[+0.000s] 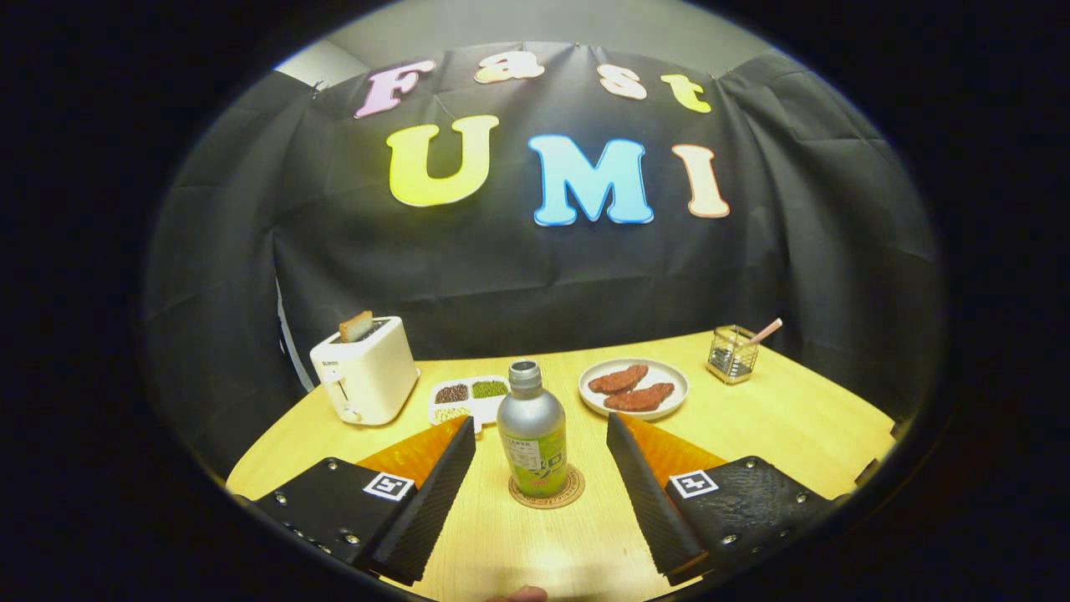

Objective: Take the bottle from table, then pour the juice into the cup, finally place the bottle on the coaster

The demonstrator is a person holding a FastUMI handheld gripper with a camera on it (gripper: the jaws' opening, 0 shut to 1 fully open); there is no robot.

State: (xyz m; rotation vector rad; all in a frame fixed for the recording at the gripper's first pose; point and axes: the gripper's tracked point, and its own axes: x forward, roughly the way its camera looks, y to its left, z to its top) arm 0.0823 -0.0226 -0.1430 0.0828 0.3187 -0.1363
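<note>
Tabletop: bottle (532,439) on coaster (547,488) between spread tongs (541,433)

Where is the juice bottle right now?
The bottle stands upright on the round coaster, between the open jaws of the gripper, in front of the snack tray and plate.

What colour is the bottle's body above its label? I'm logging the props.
Plain silver-grey on the bottle, seen in the gripper view between the open claw fingers.
</note>
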